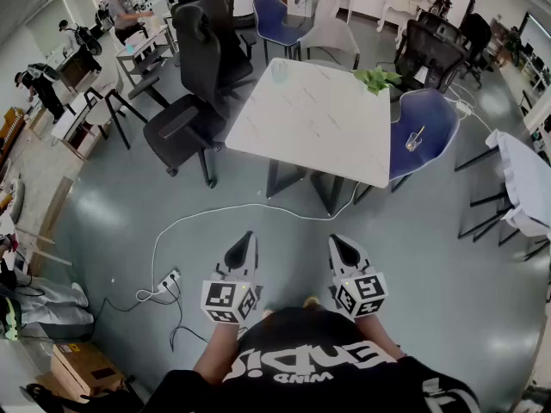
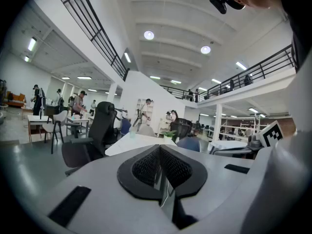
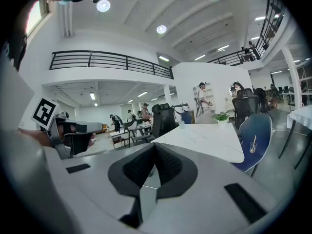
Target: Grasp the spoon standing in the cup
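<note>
**Head view: two shut grippers are pointing ahead, well apart from the cup**

The person is standing on the grey floor (image 1: 103, 231) and holding both grippers low, in front of the body. The left gripper (image 1: 248, 237) and the right gripper (image 1: 336, 241) are sitting side by side, near each other but not touching. Both are pointing forward and tipping down only a little. Both arms are bending at the elbows, close to the body.

In the left gripper view, the black fingers (image 2: 146, 167) are pressing together at the tips, and nothing is sitting between them. In the right gripper view, the fingers (image 3: 168, 165) are closing tight together too, and they are holding nothing.

The cup (image 1: 414, 142) is standing on the seat of a blue chair (image 1: 435, 110), ahead and to the right of the grippers. The spoon (image 1: 418, 132) is leaning inside it. The chair is sitting just beside a white worktop (image 1: 318, 119). A green plant (image 1: 375, 79) is resting on the far side of that worktop.
</note>
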